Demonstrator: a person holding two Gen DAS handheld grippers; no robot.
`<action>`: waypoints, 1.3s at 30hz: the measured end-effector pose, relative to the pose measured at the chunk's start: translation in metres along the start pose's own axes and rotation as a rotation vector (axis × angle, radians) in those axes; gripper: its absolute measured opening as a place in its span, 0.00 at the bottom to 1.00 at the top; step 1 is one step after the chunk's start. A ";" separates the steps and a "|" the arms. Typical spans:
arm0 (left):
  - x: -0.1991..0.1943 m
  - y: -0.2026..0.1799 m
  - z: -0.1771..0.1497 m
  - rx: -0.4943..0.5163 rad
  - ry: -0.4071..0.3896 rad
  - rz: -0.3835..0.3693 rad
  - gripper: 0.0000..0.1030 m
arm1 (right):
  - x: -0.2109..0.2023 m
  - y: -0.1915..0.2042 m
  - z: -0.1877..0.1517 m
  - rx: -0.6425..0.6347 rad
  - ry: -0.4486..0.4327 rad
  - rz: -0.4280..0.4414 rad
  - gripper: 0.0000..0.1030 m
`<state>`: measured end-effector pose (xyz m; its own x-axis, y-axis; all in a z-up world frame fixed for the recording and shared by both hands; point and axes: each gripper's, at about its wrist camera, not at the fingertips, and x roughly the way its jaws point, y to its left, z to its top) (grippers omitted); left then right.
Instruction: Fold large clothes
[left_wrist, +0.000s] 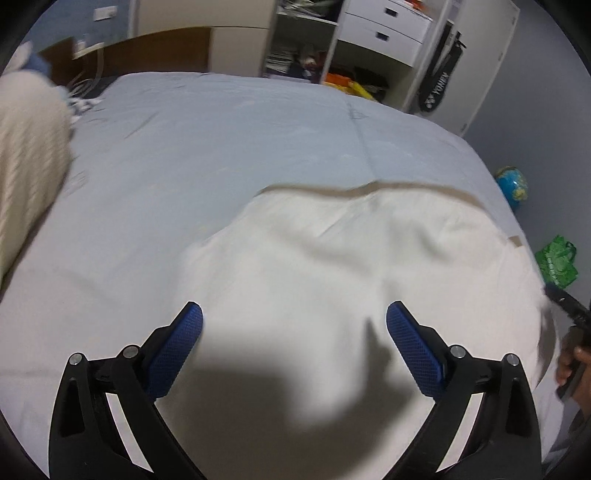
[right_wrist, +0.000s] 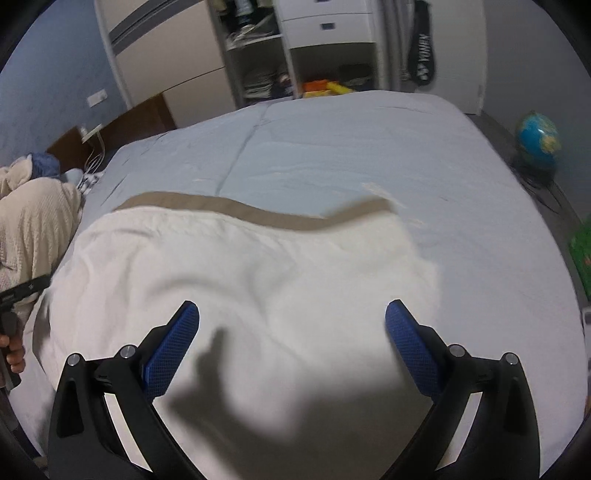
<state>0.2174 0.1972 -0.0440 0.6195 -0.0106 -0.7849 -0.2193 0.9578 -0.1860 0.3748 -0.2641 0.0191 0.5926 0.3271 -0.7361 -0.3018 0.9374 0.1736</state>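
A: Cream garment (left_wrist: 332, 258) spread flat on the bed (left_wrist: 221, 147), near the edge closest to both cameras, with a tan band (right_wrist: 258, 214) running along its far edge.

B: And it sits on the pale blue sheet, some soft creases across it. The picture's blurred, so I can't name the garment more closely.

A: Left gripper (left_wrist: 294, 325) hangs over the near part of the cloth, blue fingers (left_wrist: 181, 347) spread wide, nothing between them.

B: Right gripper (right_wrist: 291, 323) is the same: fingers (right_wrist: 413, 350) wide apart above the cloth, gripping nothing. Both throw dark shadows on the fabric.

A: In the right wrist view a hand (right_wrist: 13, 350) shows at the left edge on a black handle.

B: Further out, a beige knitted blanket (right_wrist: 33, 229) is heaped at the left side of the bed, something blue behind it.

A: Beyond the bed, open shelves (right_wrist: 258, 55) and white drawers (left_wrist: 384, 26), a black racket bag (right_wrist: 421, 48) hanging beside them.

B: Globe (right_wrist: 537, 138) on the floor to the right, a green bag (left_wrist: 556, 264) nearer.
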 end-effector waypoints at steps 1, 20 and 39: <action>-0.006 0.010 -0.011 -0.008 0.004 0.020 0.92 | -0.008 -0.009 -0.010 0.010 -0.002 -0.014 0.93; -0.037 0.063 -0.072 -0.166 0.061 -0.192 0.11 | -0.054 -0.096 -0.118 0.395 0.047 0.264 0.04; -0.024 0.077 -0.091 -0.154 0.116 -0.102 0.37 | -0.046 -0.099 -0.133 0.441 0.065 0.218 0.13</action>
<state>0.1175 0.2447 -0.0935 0.5557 -0.1464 -0.8184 -0.2782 0.8949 -0.3490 0.2781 -0.3879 -0.0517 0.4993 0.5259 -0.6886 -0.0602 0.8139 0.5778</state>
